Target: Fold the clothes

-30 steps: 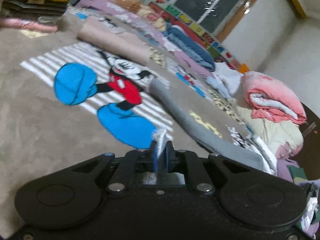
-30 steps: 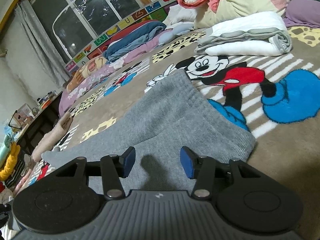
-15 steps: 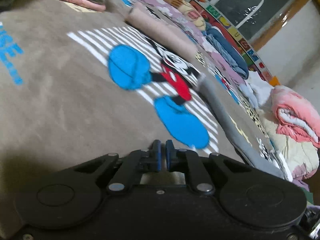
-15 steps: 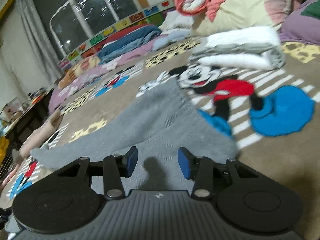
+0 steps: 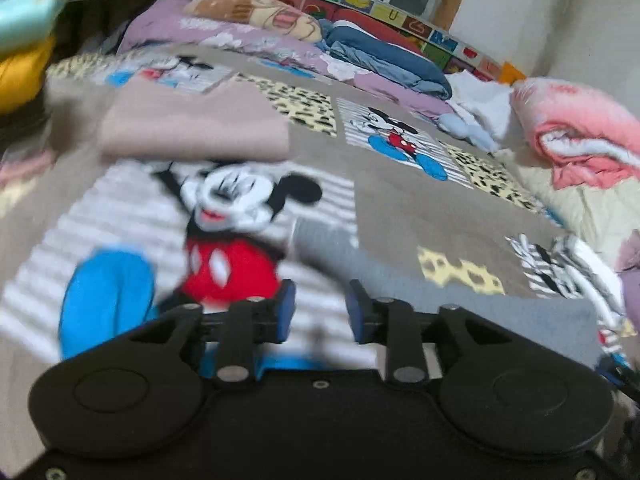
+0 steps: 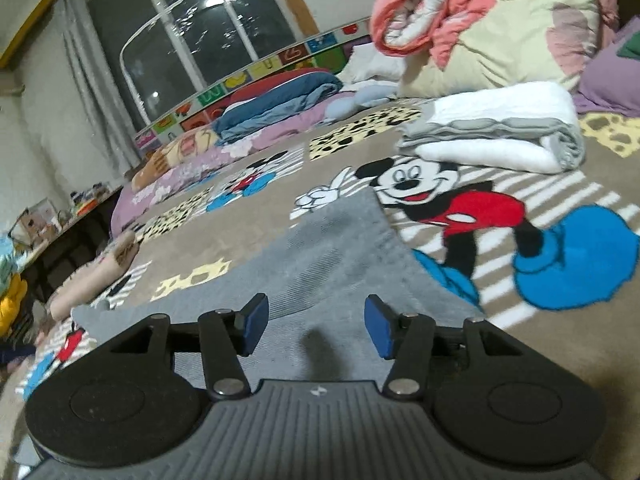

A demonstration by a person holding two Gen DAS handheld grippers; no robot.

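Observation:
A grey knitted garment lies flat on the cartoon-mouse blanket, running from the lower left toward the mouse's head. My right gripper hovers open just above its near part, nothing between the blue pads. In the left wrist view the same grey garment stretches rightward from near the middle of the frame. My left gripper is open and empty, with one end of the garment just beyond its fingertips. That view is blurred by motion.
A folded beige garment lies beyond the mouse print. A folded white and grey stack sits at the right. Pink and cream quilts, blue bedding and purple bedding line the far edge. A yellow bundle sits at left.
My left gripper, shut on the garment's edge a second ago, has let go, opened and swung right toward the garment's end. The right gripper stays open over the grey cloth.

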